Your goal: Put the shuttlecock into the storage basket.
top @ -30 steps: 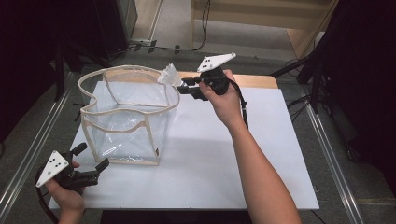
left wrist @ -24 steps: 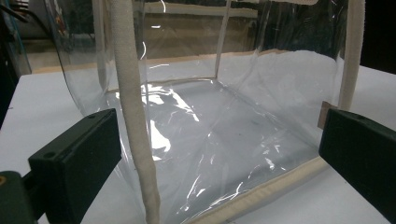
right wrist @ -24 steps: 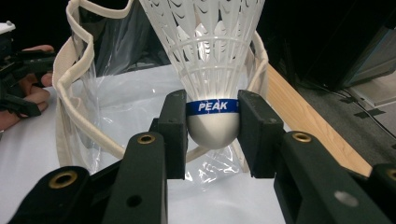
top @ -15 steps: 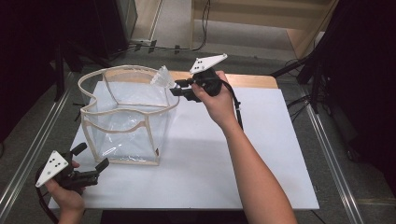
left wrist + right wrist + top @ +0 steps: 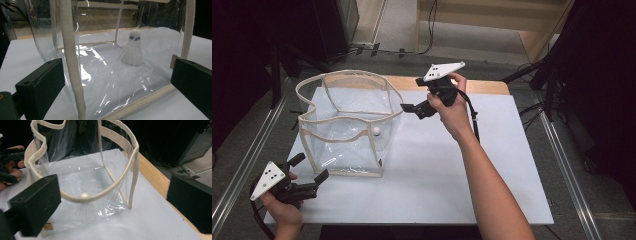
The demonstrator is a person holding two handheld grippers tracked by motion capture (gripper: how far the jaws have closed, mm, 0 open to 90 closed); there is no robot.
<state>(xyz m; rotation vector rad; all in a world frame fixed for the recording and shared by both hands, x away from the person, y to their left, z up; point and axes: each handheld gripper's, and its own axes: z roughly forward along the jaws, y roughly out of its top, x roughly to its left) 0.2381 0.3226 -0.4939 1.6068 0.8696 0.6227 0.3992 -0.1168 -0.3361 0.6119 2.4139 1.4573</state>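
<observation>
A clear plastic bag (image 5: 312,131) with beige trim stands open-topped on the white table (image 5: 492,165). A white shuttlecock (image 5: 376,131) is inside it, near the right wall, cork up (image 5: 133,48) (image 5: 84,195). My right gripper (image 5: 414,110) hovers just right of the bag's far rim. Its jaws have just been opening and stand wide with nothing between them (image 5: 110,205). My left gripper (image 5: 309,168) rests open at the bag's front left corner, and the bag's trim seam (image 5: 72,62) rises ahead between its jaws (image 5: 120,82), apart from them.
A strip of wood (image 5: 482,86) edges the table at the back. Metal rails run along both sides (image 5: 562,150). The left hand (image 5: 12,173) shows beyond the bag in the right gripper view. Bare white surface lies right of the bag.
The shuttlecock was in my right gripper at the bag's far rim; now it is down inside the bag. The right gripper has opened and drawn slightly right. The left hand stayed put.
</observation>
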